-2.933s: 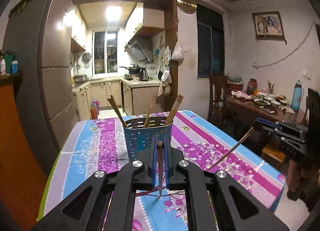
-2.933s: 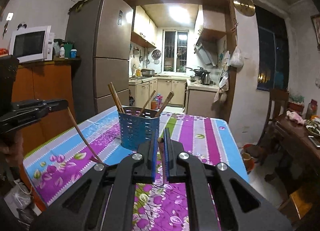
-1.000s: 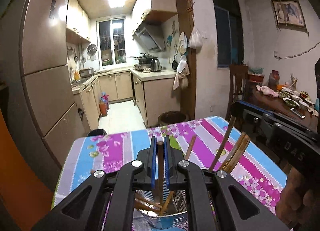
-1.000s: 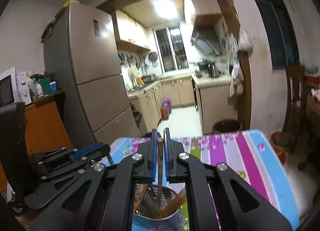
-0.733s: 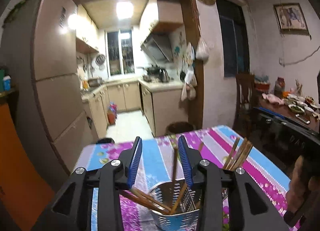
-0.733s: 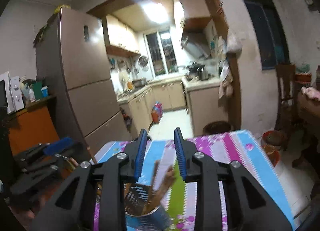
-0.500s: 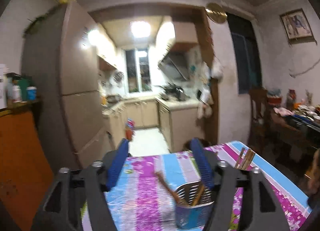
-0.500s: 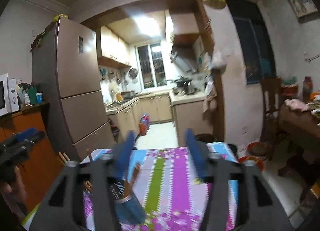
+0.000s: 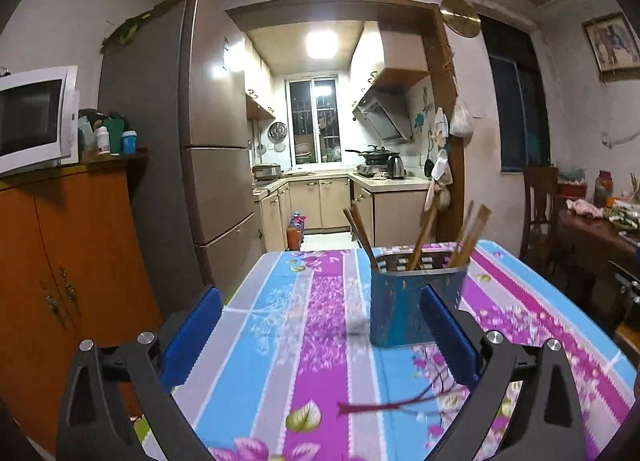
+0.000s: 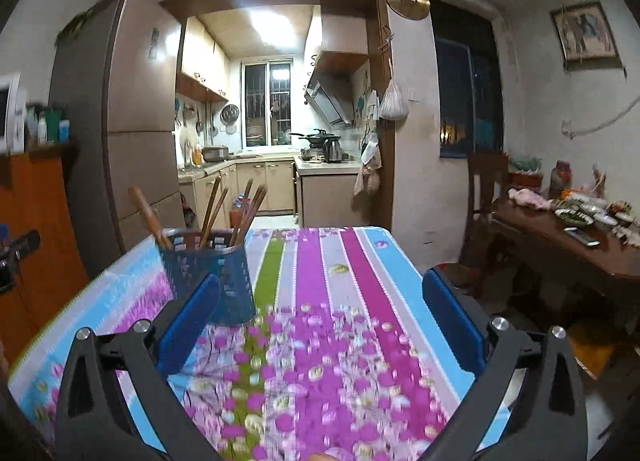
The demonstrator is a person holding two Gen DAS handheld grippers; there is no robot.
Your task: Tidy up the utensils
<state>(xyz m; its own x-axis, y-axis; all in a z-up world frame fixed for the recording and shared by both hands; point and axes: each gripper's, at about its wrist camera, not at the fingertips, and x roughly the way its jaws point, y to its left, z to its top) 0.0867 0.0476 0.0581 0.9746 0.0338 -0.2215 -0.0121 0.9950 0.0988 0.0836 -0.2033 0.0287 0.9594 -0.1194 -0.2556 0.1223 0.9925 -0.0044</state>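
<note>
- Left wrist view: left gripper [image 9: 320, 325] fingers still spreading, nothing between them; blue holder [image 9: 414, 301] of chopsticks [image 9: 468, 235] right of centre on the worktop [image 9: 280, 321].
- Right wrist view: right gripper [image 10: 320, 313] fingers likewise spreading, empty; holder at centre left.

The blue perforated utensil holder [image 9: 416, 309] looks like plastic with a shiny metal rim, and brown matt wooden chopsticks [image 9: 466, 237] stand in it. The flowered striped tablecloth [image 9: 320, 341] has a smooth, slightly glossy surface. The tall brown fridge [image 9: 216, 165] is glossy. The orange wooden cabinet [image 9: 68, 261] looks smooth.
</note>
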